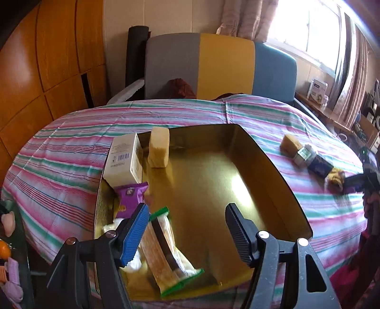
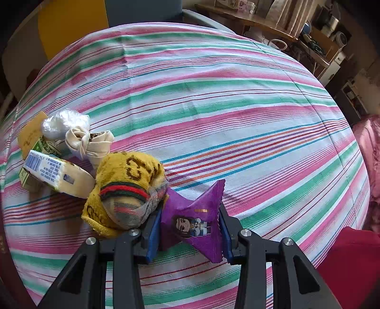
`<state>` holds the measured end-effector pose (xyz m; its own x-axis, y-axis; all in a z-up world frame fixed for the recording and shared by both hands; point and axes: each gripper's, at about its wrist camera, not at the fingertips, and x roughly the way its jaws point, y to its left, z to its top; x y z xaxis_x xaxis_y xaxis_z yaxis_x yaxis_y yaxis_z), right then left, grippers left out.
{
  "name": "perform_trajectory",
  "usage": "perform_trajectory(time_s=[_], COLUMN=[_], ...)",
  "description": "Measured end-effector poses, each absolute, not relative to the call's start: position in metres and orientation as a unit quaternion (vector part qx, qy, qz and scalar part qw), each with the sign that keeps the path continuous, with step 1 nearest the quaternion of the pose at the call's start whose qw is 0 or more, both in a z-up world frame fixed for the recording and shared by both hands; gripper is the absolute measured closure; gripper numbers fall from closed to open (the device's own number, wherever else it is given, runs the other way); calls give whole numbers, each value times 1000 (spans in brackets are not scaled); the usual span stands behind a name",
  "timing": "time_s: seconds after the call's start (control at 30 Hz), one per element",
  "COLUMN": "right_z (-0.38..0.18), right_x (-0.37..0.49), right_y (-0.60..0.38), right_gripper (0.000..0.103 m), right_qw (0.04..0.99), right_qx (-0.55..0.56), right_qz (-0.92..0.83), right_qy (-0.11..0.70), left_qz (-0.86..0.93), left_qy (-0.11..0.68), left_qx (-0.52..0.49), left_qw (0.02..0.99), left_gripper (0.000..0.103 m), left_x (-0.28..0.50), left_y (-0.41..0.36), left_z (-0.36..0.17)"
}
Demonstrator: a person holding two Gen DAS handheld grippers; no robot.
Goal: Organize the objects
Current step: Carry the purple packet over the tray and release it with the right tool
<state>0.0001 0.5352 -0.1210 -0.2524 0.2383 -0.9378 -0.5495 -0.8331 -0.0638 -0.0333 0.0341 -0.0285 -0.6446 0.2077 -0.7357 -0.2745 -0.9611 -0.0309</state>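
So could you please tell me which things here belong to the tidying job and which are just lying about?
Job: gold box, green-edged packet, white carton, purple packet in right gripper, yellow sock, left gripper.
Lying about: striped cloth, chair, curtain.

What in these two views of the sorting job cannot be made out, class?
- Left wrist view: the white bag in the gold box is mostly hidden by the left tool.
- Left wrist view: the right tool is cut off by the edge.
- Right wrist view: the purple packet is crumpled in the tool, its print unreadable.
- Right wrist view: the green carton is half covered by the soap bar.
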Motion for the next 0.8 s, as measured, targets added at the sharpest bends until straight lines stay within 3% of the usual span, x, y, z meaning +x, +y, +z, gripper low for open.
perform_trajectory(time_s=[0.5, 0.8], right_z=[-79, -79], right_x=[21, 12], right_y=[542, 523], right_gripper=[61, 61], right_qw=[302, 270], right_qx=[-463, -458], right_qz=[817, 836], right_qy=[164, 139], left_qz=[902, 899], left_qy=[32, 25], left_qx=[-410, -419], left_qw=[132, 124], left_gripper=[36, 36], left_x=[-21, -23], left_y=[31, 24], left_z=[-34, -40])
